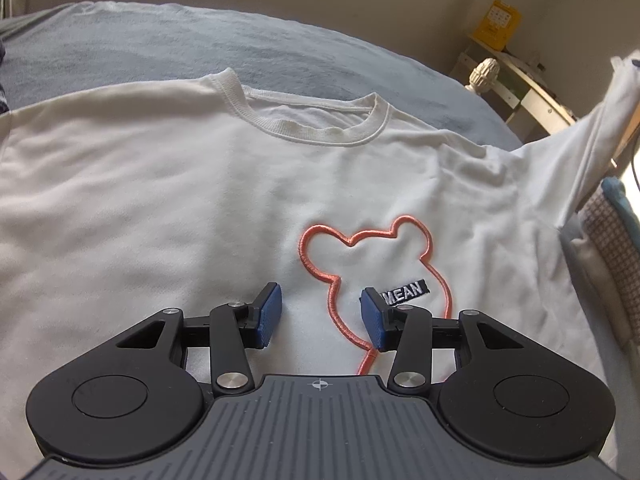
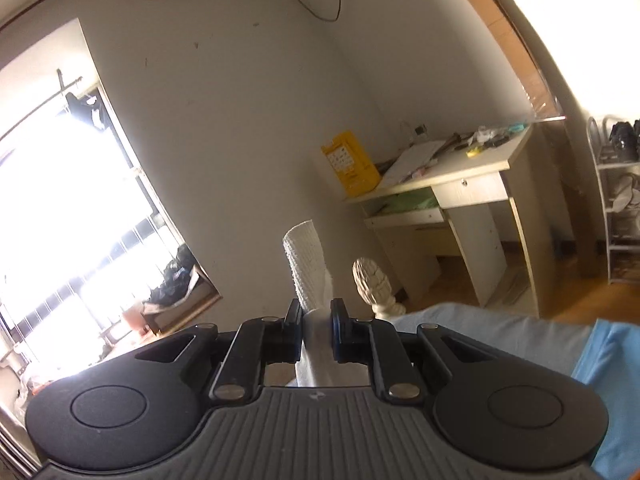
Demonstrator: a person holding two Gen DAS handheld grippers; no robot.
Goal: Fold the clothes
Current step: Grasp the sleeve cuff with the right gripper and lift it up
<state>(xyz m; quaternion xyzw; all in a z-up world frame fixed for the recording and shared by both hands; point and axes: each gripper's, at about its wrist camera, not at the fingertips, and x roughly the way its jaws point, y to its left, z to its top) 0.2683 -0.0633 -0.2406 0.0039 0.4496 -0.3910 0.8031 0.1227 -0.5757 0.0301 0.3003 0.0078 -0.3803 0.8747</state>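
A white sweatshirt [image 1: 160, 184] with an orange bear outline [image 1: 360, 248] and a black "MEAN" patch lies flat, front up, on a blue-grey bed. My left gripper [image 1: 322, 316] hovers over its chest, open, blue pads apart, nothing between them. The sweatshirt's right sleeve [image 1: 600, 132] is pulled up off the bed at the right edge of the left wrist view. My right gripper [image 2: 316, 320] is shut on that sleeve, and its ribbed cuff [image 2: 306, 264] sticks up past the fingertips, high above the bed.
The bed [image 1: 200, 48] extends beyond the collar. A carved white bedpost knob [image 2: 374, 284] stands at the bed corner. Beyond it is a desk [image 2: 460, 184] with a yellow box [image 2: 350, 162] and clutter. A bright window [image 2: 68, 200] is at left, a shoe rack [image 2: 616, 200] at far right.
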